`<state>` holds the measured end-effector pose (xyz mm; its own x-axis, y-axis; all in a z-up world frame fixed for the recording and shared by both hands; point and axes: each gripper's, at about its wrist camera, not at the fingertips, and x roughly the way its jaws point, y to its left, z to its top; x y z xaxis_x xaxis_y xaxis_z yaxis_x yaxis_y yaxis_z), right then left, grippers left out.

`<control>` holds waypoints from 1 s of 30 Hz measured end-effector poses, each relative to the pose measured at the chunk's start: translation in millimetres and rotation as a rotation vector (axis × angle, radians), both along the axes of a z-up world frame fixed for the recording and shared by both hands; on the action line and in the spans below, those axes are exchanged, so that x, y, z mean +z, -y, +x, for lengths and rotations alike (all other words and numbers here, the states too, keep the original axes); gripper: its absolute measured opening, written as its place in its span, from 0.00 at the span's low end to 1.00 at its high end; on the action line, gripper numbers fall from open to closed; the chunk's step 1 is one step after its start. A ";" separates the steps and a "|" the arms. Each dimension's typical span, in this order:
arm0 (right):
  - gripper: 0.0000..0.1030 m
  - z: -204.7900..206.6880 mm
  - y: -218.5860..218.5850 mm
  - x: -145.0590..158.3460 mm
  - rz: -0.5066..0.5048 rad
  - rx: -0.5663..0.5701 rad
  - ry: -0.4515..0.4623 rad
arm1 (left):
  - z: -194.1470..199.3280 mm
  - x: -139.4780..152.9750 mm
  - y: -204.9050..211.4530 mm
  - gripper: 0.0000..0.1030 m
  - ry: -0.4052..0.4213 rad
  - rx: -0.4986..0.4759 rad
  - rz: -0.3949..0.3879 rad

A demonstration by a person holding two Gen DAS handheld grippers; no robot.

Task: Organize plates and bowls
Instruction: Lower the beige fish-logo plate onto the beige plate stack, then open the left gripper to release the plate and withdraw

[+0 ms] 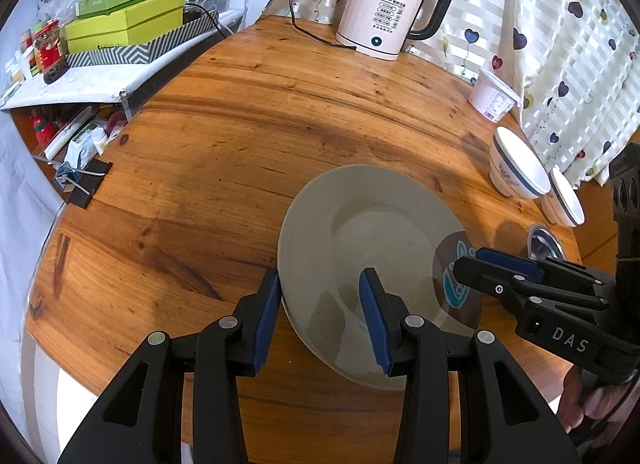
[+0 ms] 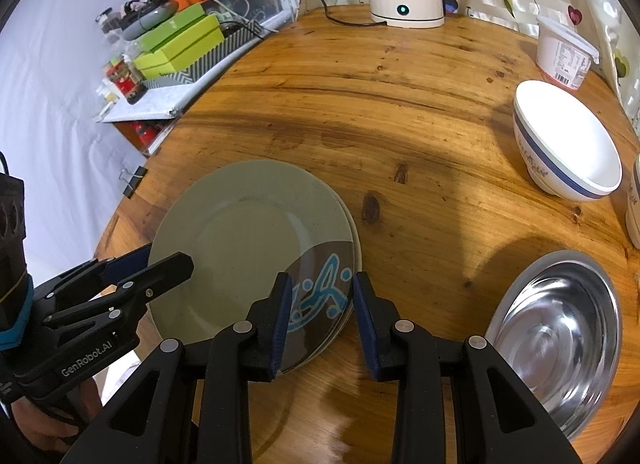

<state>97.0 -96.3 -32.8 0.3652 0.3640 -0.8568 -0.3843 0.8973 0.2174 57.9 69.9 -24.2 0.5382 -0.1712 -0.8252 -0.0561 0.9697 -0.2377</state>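
The left gripper [image 1: 326,316] reaches over the near left edge of the green plate [image 1: 360,248], its fingers [image 1: 266,316] parted, one outside the rim and one over the plate's inside; whether the pads press on the rim I cannot tell. The right gripper [image 2: 320,314] straddles the near right edge of the same plate, over its brown patch with the blue pattern; its fingers [image 2: 282,316] stand apart on either side of the rim, and a grip cannot be told here either. The green plate lies on top of a second plate [image 2: 356,240], whose pale edge shows at the right, on the round wooden counter [image 2: 400,112]. Just right of the right gripper sits a steel bowl [image 2: 556,348]. Farther right stands a white bowl [image 2: 568,144] with a blue band, and a second such bowl [image 1: 564,200] is beside it at the counter's right edge. Beyond them is a white plastic tub [image 2: 564,52]. At the far edge stands a kettle [image 1: 384,12], before a heart-patterned curtain [image 1: 540,24]. Far left, green boxes [image 1: 124,20] are stacked on a shelf.
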 end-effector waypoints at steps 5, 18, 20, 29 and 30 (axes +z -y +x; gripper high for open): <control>0.30 -0.2 3.5 1.4 0.009 -0.004 0.001 | -0.3 -2.3 -5.2 0.41 0.007 0.014 -0.004; 0.30 -0.5 4.6 -1.2 0.027 0.004 -0.007 | -2.2 -2.1 -6.1 0.41 0.033 0.005 -0.025; 0.30 0.0 5.7 -2.0 0.029 -0.002 -0.012 | -2.4 -5.0 -6.5 0.41 0.021 0.014 -0.019; 0.30 -1.6 6.8 -6.0 0.033 -0.009 -0.031 | -3.5 -8.5 -0.3 0.41 0.002 0.007 -0.019; 0.30 -1.9 6.8 -5.9 0.033 -0.010 -0.030 | -3.5 -8.6 0.0 0.41 0.002 0.008 -0.017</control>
<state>95.1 -103.1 -38.7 0.3428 0.3891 -0.8550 -0.3685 0.8929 0.2587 54.5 69.9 -32.8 0.5412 -0.1805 -0.8213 -0.0637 0.9651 -0.2541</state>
